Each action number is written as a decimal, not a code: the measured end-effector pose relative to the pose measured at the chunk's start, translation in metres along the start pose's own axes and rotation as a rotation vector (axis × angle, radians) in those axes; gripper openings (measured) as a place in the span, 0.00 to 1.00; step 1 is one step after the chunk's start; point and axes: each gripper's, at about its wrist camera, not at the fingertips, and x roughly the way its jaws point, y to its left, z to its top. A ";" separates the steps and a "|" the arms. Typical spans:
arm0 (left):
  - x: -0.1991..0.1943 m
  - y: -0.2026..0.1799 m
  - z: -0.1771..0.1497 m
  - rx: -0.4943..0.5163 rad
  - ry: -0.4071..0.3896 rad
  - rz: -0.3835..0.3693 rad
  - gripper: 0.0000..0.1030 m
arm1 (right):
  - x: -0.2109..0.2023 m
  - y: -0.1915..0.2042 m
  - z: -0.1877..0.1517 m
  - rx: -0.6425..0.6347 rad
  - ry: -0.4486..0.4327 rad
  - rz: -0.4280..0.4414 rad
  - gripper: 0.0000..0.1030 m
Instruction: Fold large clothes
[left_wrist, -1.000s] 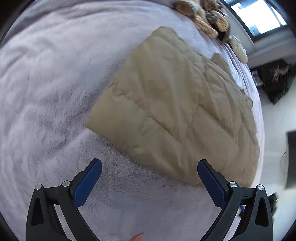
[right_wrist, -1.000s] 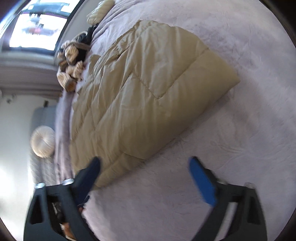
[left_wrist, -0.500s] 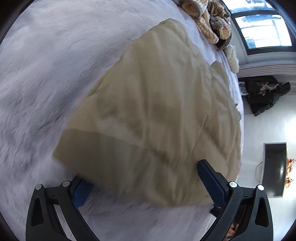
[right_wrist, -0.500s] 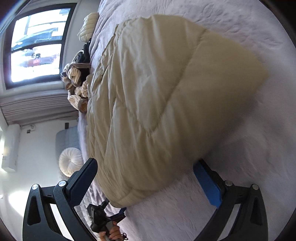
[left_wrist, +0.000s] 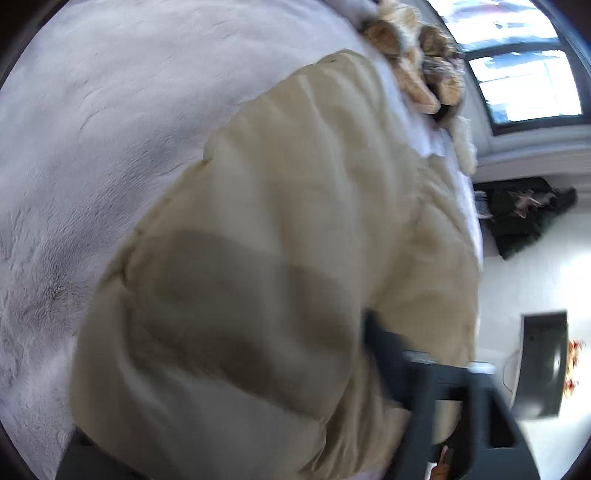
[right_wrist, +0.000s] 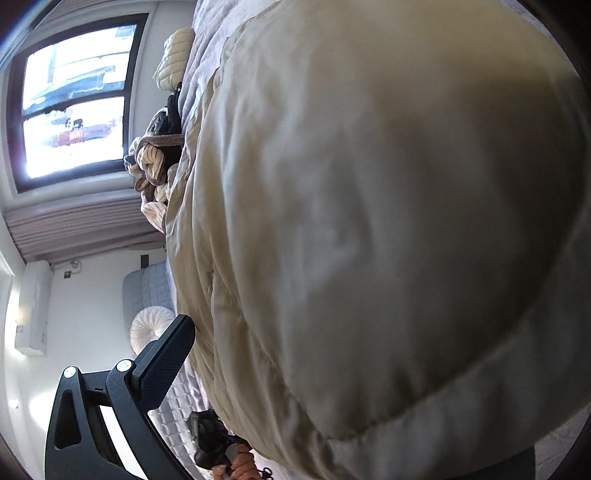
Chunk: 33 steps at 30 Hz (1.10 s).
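Observation:
A large beige quilted jacket (left_wrist: 295, 229) lies on a bed with a grey-lilac plush cover (left_wrist: 92, 129). In the left wrist view its near edge fills the space between the fingers; the right finger (left_wrist: 388, 365) presses into the fabric, blurred, and the left finger is hidden under the jacket. In the right wrist view the jacket (right_wrist: 369, 221) fills most of the frame; the left finger (right_wrist: 166, 358) shows beside its edge and the right finger is hidden behind the fabric. Both grippers are around the jacket's near edge; whether they grip it is not visible.
A heap of striped and brown clothes (left_wrist: 417, 74) lies at the bed's far end below a window (left_wrist: 517, 74). A dark bag (left_wrist: 524, 214) and a dark screen (left_wrist: 543, 362) stand by the white wall. A round white cushion (right_wrist: 151, 328) and a grey headboard (right_wrist: 147, 288) are beside the bed.
Both grippers moved forward and down onto the jacket's near edge; the jacket now covers one finger in each view. The left gripper's right finger has moved inward.

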 end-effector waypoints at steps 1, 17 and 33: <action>-0.001 -0.003 0.000 0.006 -0.001 -0.012 0.33 | -0.002 -0.001 0.000 0.009 0.000 0.014 1.00; -0.081 -0.030 -0.031 0.141 0.005 -0.134 0.17 | -0.049 0.004 -0.031 -0.017 0.042 0.107 0.22; -0.122 0.054 -0.117 0.057 0.189 0.062 0.48 | -0.122 -0.081 -0.120 0.113 0.089 0.082 0.25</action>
